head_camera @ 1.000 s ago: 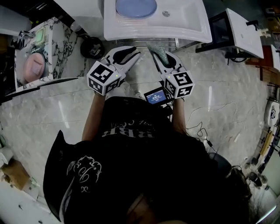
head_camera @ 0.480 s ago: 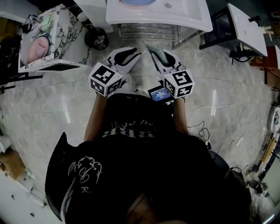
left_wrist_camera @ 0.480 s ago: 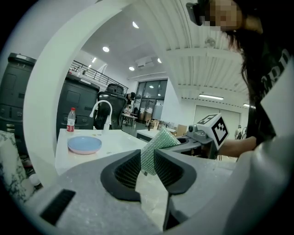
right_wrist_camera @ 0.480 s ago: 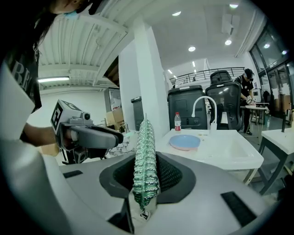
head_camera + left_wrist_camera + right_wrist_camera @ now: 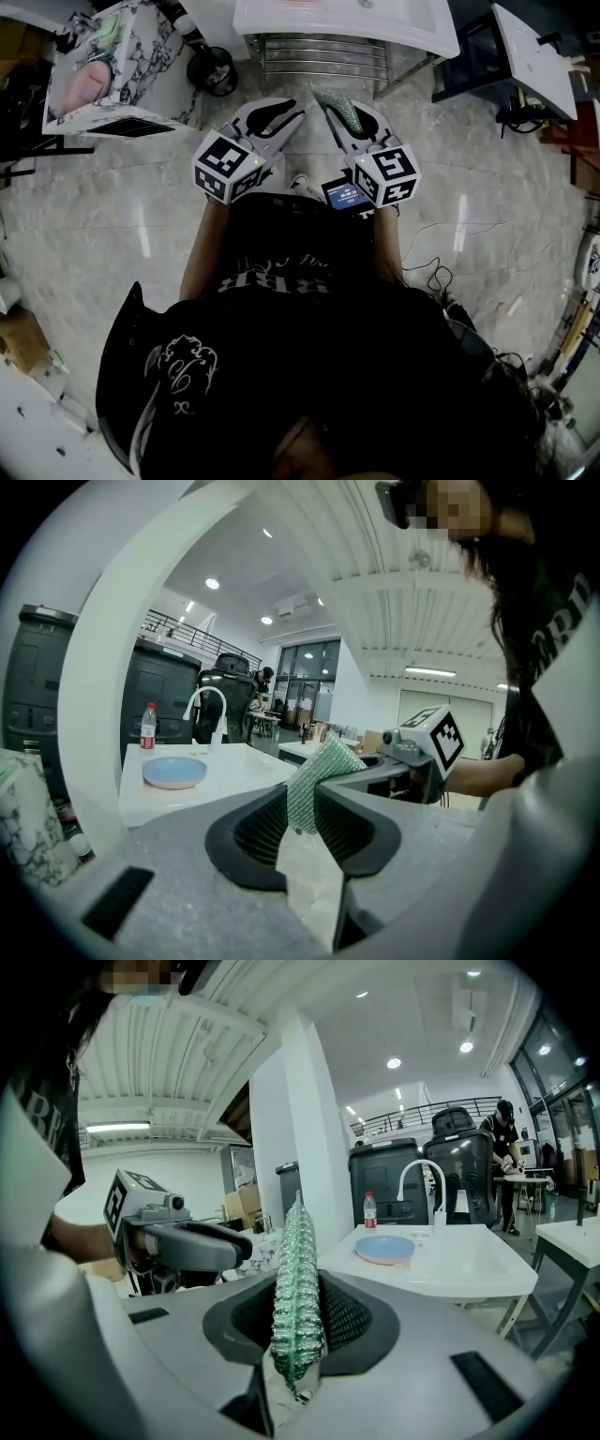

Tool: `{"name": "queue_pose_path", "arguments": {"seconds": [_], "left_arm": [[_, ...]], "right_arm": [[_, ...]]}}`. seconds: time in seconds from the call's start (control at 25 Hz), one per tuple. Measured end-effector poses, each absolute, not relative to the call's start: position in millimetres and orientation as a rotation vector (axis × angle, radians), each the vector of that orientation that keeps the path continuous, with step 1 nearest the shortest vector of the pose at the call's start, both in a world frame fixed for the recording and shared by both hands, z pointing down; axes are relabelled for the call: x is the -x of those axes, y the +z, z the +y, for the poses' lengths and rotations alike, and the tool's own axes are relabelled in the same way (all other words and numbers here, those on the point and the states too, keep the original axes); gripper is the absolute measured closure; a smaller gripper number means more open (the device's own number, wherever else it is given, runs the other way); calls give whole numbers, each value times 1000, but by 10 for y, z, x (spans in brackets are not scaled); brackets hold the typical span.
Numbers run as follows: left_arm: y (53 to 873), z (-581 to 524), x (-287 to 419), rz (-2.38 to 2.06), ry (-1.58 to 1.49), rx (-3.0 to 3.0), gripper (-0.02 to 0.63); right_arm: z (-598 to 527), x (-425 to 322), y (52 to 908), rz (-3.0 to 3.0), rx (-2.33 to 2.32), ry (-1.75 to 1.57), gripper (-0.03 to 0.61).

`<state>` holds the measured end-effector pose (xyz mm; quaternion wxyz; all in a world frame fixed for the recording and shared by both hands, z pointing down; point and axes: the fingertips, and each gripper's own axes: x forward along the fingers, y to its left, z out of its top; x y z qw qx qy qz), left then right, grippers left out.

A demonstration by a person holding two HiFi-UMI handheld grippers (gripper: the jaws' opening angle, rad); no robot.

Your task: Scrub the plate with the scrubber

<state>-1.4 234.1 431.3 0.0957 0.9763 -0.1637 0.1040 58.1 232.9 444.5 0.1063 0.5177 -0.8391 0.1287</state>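
I am pinching the green mesh scrubber (image 5: 295, 1241) in my right gripper (image 5: 298, 1288), with the fingers (image 5: 352, 1321) closed on its lower part and most of it standing up free above them. I judge it light, soft and springy. It will squash flat under pressure, so this low, firm hold suits it and leaves a broad face for rubbing.

The blue plate (image 5: 384, 1249) is lying flat on the white sink bench (image 5: 469, 1260), beside the faucet (image 5: 417, 1180). It looks stiff and smooth, and probably slippery and breakable. I expect it to skate across the sink bench unless I steady its rim.

My left gripper (image 5: 302, 803) is carrying nothing, and its fingers (image 5: 258, 832) are standing only narrowly apart. I am holding both grippers side by side in front of my waist. Both are pointing toward the sink bench and tilting slightly down, well short of it.
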Motion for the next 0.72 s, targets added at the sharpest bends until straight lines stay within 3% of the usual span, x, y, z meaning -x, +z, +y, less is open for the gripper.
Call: {"name": "queue_pose_path", "arguments": {"seconds": [0.72], "left_arm": [[4318, 2434, 89, -508, 335, -2906, 514]], "right_arm": [[2395, -622, 4403, -2453, -1547, 339, 486]]}}
